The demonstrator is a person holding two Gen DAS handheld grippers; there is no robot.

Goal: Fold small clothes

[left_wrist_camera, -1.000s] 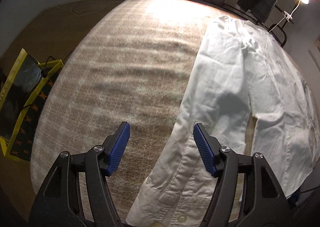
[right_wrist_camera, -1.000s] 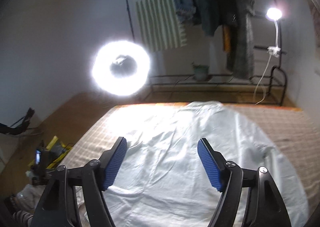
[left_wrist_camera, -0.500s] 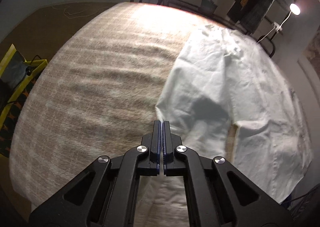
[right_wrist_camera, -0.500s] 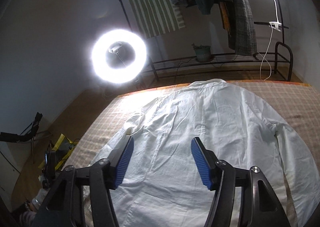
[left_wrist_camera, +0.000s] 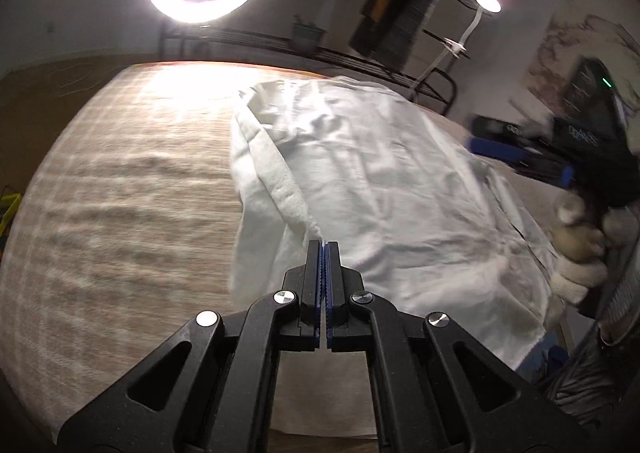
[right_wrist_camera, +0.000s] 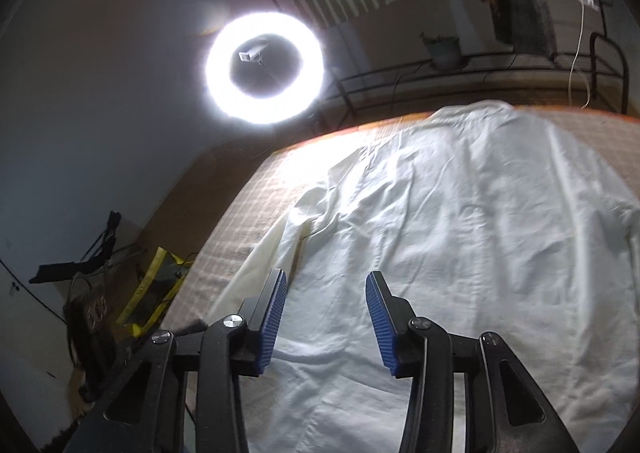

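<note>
- A white shirt (left_wrist_camera: 384,189) lies spread on a tan checked bed cover (left_wrist_camera: 132,189), reaching from the near edge to the far one and taking up the right part of the cover in the left wrist view.
- The left gripper (left_wrist_camera: 323,249) has its jaws pressed together on a fold of the shirt's sleeve (left_wrist_camera: 272,189); the sleeve runs up from the pads as a raised ridge and drapes over the body of the shirt.
- The right gripper (right_wrist_camera: 326,307) hangs over the near part of the shirt (right_wrist_camera: 460,253), jaws parted and just now narrowing, with cloth below them but nothing pinched between the blue pads (right_wrist_camera: 276,317).
- In the left wrist view the right gripper (left_wrist_camera: 516,153) shows at the far right edge, blurred.
- A ring light (right_wrist_camera: 264,67) glows beyond the far end of the bed.
- A yellow bag (right_wrist_camera: 156,285) sits on the floor to the left.
</note>
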